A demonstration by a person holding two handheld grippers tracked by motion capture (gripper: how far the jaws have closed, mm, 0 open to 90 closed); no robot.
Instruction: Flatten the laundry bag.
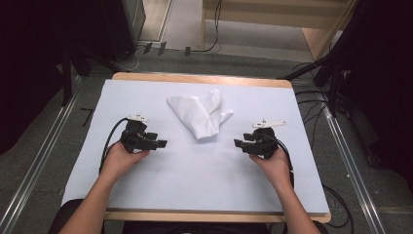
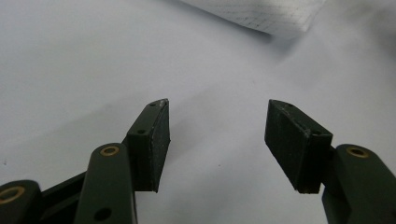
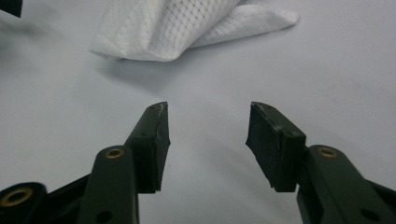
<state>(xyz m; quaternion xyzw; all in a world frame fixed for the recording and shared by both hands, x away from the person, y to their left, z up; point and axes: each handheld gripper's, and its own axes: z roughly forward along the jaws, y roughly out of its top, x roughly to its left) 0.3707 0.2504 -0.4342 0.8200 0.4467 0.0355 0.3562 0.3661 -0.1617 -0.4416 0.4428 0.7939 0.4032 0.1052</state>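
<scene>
High view puts a crumpled white cloth (image 1: 199,116) a little above the middle of the pale sheet that covers the table (image 1: 195,175), toward twelve o'clock from the person's hands. It lies loosely folded, with a pointed end toward six o'clock and a bunched flap at its two o'clock side. The left gripper (image 1: 158,143) rests at about eight o'clock from the cloth and the right gripper (image 1: 239,143) at about four o'clock, both near it but apart from it, tips turned inward toward each other.

Left gripper view shows its two black jaws standing wide with bare sheet between them; a corner of the cloth (image 2: 261,16) sits ahead at one o'clock. Right gripper view likewise shows wide jaws holding nothing, with the grid-patterned cloth (image 3: 173,28) ahead at about eleven o'clock.

By my reading this is the approach step: neither tool has reached the fabric. The next move likely calls for each gripper to advance to an edge or corner of the cloth, drop the lower jaw to the sheet and close on a single layer.

Both forearms come in from six o'clock, wrists low, hands wrapped around the gripper bodies and held roughly level over the sheet.
</scene>
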